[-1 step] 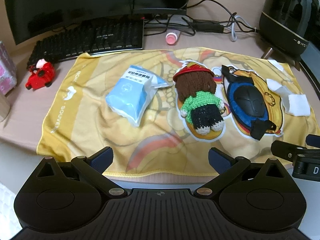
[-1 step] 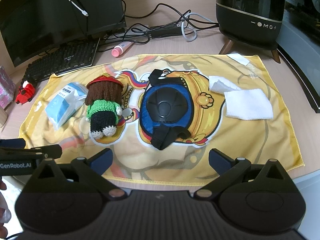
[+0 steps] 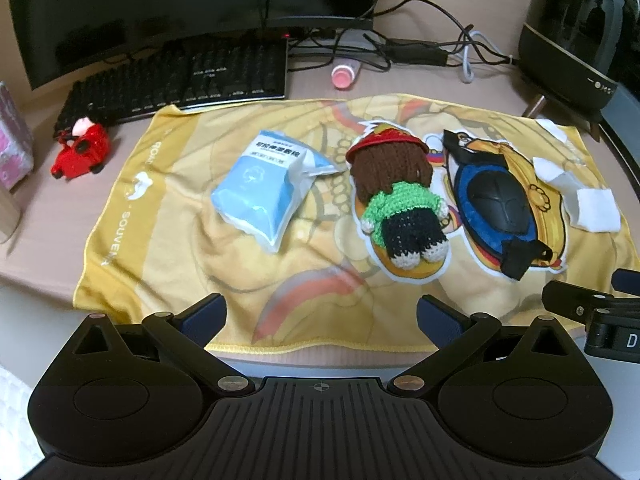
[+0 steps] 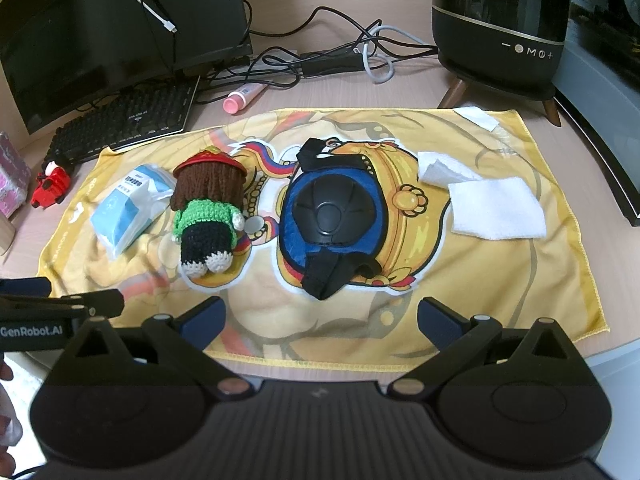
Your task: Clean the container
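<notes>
A black round container (image 4: 334,210) with a strap lies on the yellow printed cloth (image 4: 500,288), and shows in the left wrist view (image 3: 500,204) too. A white folded wipe (image 4: 496,214) lies to its right, also seen in the left wrist view (image 3: 596,210). A blue-white pack of cotton pads (image 3: 262,188) lies at the left, seen in the right wrist view (image 4: 124,208) as well. My left gripper (image 3: 320,316) is open and empty over the cloth's near edge. My right gripper (image 4: 320,320) is open and empty, in front of the container.
A crocheted doll (image 3: 396,196) lies face down between pack and container. Keyboard (image 3: 180,76), monitor, cables and a pink tube (image 3: 344,74) stand behind the cloth. A red toy (image 3: 80,152) sits at the left. A black appliance on legs (image 4: 500,20) stands back right.
</notes>
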Action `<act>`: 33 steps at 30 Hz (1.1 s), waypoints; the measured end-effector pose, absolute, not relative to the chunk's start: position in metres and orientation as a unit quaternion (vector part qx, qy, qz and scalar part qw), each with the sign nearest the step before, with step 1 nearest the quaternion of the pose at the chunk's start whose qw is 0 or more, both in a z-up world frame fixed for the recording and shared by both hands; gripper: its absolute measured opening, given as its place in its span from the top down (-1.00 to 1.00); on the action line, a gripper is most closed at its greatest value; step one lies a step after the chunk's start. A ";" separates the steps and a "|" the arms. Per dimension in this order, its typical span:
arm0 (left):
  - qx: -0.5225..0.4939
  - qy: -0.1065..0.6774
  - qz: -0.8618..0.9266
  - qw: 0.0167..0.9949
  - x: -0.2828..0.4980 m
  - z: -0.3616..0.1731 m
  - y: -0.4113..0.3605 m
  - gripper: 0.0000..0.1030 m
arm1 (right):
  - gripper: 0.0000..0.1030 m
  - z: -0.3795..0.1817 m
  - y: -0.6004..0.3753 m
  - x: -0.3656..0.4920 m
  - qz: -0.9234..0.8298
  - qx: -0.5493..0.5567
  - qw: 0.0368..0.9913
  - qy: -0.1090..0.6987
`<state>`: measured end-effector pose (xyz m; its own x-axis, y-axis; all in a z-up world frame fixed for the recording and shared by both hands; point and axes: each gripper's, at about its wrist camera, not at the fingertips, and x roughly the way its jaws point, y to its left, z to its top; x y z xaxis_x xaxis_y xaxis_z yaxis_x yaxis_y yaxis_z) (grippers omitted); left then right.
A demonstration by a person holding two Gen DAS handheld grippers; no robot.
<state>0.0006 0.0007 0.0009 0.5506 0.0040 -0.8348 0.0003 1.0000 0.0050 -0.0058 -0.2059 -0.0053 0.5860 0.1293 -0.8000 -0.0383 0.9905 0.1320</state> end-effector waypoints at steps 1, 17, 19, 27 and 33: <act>0.002 0.475 0.001 0.880 0.001 0.001 0.001 -1.00 | -0.99 -0.005 -0.206 -0.006 0.047 0.050 0.889 0.452; -0.002 0.487 0.002 0.873 -0.003 -0.005 0.000 -1.00 | -1.00 -0.007 -0.208 -0.009 0.044 0.050 0.890 0.451; -0.003 0.488 0.001 0.873 -0.003 -0.005 0.001 -1.00 | -1.00 -0.006 -0.209 -0.009 0.044 0.050 0.890 0.451; -0.003 0.488 0.004 0.873 -0.006 -0.004 0.003 -1.00 | -1.00 -0.005 -0.209 -0.011 0.043 0.052 0.891 0.450; -0.002 0.487 0.006 0.874 -0.004 -0.003 0.008 -1.00 | -0.99 -0.004 -0.204 -0.010 0.045 0.050 0.891 0.449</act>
